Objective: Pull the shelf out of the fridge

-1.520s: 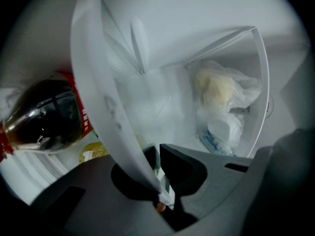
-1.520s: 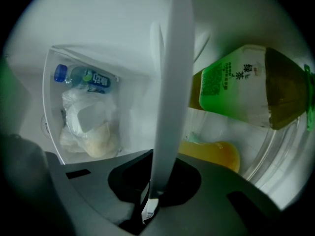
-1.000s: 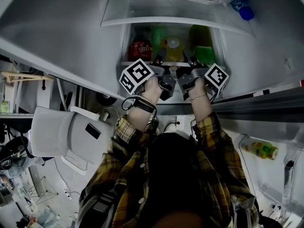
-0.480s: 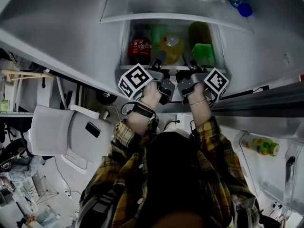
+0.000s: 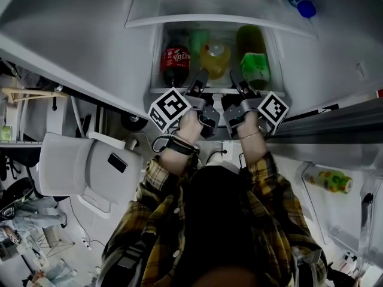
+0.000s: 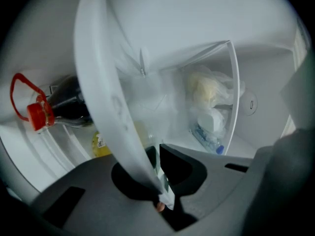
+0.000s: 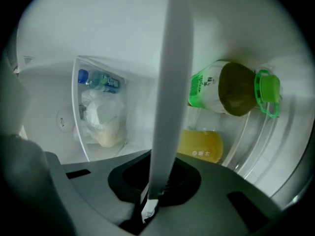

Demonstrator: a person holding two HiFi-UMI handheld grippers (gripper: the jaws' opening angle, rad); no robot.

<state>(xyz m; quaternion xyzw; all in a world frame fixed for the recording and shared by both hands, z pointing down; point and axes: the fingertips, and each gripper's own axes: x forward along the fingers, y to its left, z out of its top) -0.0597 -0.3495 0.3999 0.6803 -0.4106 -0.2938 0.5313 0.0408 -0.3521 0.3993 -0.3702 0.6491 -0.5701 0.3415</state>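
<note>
The fridge shelf shows its white front edge under a cola bottle, a yellow juice bottle and a green tea bottle that lie on it. My left gripper is shut on the left part of that edge, my right gripper on the right part. In the left gripper view the edge runs down between the jaws of the left gripper. The right gripper view shows the edge pinched in the right gripper, with the green tea bottle beyond it.
An upper glass shelf overhangs the grippers and carries a plastic bag and a blue-capped bottle. The open fridge door at the right holds a bottle in a bin. A white chair stands at the left.
The shelf has slid out toward me with both grippers clamped on it. More of the three bottles now shows from under the upper shelf.
</note>
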